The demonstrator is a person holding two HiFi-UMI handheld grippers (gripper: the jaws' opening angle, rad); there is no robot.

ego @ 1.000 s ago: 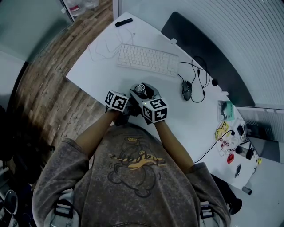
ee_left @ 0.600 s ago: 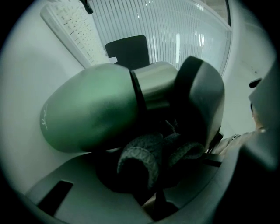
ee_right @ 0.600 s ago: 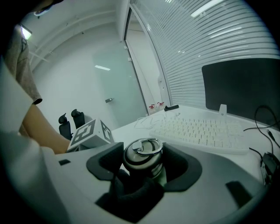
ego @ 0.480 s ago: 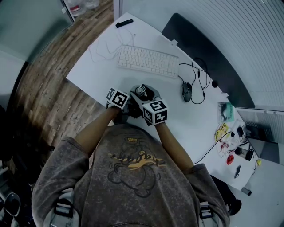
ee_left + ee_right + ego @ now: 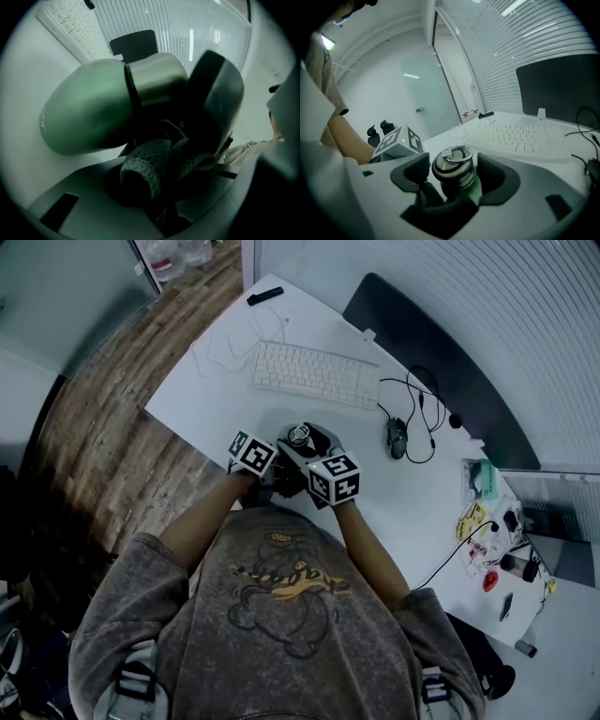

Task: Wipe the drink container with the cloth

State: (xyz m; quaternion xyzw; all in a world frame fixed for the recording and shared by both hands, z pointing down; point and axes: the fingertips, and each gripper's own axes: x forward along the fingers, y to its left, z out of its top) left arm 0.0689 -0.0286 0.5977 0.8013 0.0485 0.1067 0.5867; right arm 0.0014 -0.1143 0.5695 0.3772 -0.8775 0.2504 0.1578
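Person: a grey printed top filled the lower part of the head view, and both forearms reached up to mid-frame.
Left gripper (image 5: 157, 180): its jaws were clenched on the cloth (image 5: 143, 164), a dark knitted bunch at lower centre of the left gripper view. The bunch sat close under the bottle. Shadow hid whether the two actually touched.
Right gripper (image 5: 453, 179): its jaws were opening with the green drink bottle (image 5: 453, 174) between them. The pads (image 5: 499, 180) stood just clear of the steel lid (image 5: 452, 157) on either side, so the grip had been let go.
Bottle, place: it stood upright on the white desk (image 5: 206, 399) at the centre of the head view, between the two grippers. The lid faced up.
Change: compared with a second before, the hands and the bottle sat at much the same spot on the desk. The only real difference was the right jaws parting.
Meaning, as judged: the steadying hold was being released. This was perhaps to re-grip and turn a fresh face to the cloth, or because the wipe was near its end. With the bottle standing free, a push from the cloth could tip it.
Behind, mid-frame: a white keyboard (image 5: 315, 374), and to its right a dark mouse (image 5: 397, 438) with looped cable.
Behind, upper right: a black monitor (image 5: 441, 362) at the desk's far edge.
Left edge: wood floor (image 5: 94, 427).
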